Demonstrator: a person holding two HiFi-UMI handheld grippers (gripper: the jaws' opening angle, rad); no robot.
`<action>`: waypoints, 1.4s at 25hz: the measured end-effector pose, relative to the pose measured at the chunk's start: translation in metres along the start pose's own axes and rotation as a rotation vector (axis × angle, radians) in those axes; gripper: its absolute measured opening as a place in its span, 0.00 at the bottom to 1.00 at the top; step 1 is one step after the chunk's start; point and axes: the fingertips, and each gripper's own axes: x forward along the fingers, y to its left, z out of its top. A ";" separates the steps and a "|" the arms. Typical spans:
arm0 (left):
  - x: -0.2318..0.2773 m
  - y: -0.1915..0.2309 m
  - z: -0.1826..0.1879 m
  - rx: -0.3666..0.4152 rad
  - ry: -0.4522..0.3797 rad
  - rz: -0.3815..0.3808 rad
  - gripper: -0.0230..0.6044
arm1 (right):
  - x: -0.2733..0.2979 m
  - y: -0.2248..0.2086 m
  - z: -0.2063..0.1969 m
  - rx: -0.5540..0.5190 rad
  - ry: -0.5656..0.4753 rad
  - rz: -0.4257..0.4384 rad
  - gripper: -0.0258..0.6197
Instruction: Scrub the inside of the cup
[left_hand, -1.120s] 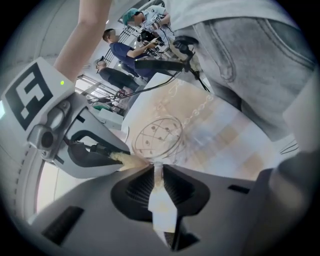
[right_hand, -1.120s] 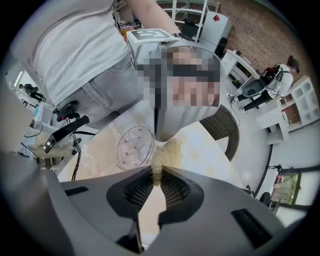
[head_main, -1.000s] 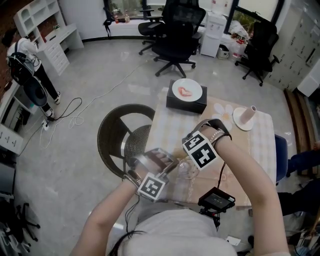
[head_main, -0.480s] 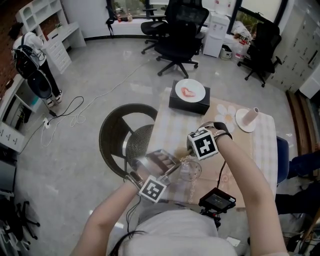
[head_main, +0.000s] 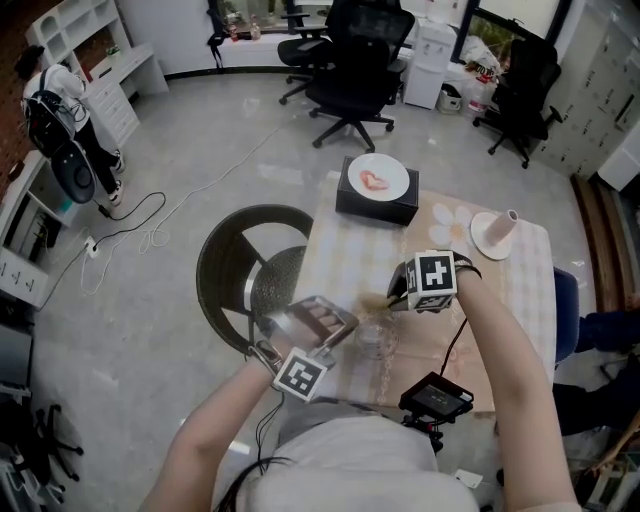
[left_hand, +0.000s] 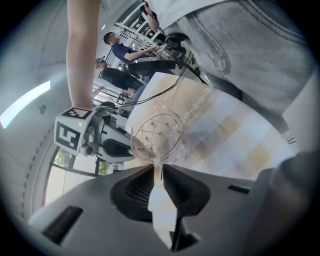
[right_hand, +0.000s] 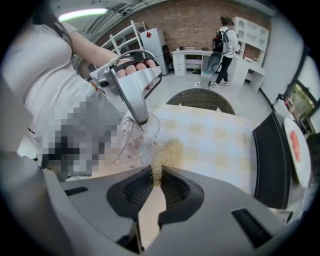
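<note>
The left gripper (left_hand: 157, 170) has its jaws nearly together, pinching the wall of the clear patterned glass cup (left_hand: 159, 134), which it holds tilted above the near edge of the pale chequered worktop (head_main: 350, 250). Just beside the cup's rim is the straw-coloured fibrous scrubber (right_hand: 165, 152), clamped between the narrow jaws of the right gripper (right_hand: 156, 177). The scrubber looks to be at the mouth, not deep inside, so the scrubbing seems at best partly done. How clean the inside is cannot be told.

Checked table (head_main: 345, 265) bears black box (head_main: 375, 212) and saucer (head_main: 480, 241).
</note>
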 end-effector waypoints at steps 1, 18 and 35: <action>0.001 -0.001 -0.002 -0.002 0.003 0.002 0.13 | 0.001 0.000 -0.002 0.020 -0.017 0.002 0.11; 0.012 0.003 -0.035 -0.239 0.038 0.105 0.12 | -0.001 0.019 -0.019 0.492 -0.443 0.065 0.11; 0.024 -0.005 -0.057 -0.711 0.042 0.020 0.12 | 0.000 0.024 -0.028 0.713 -0.682 -0.006 0.11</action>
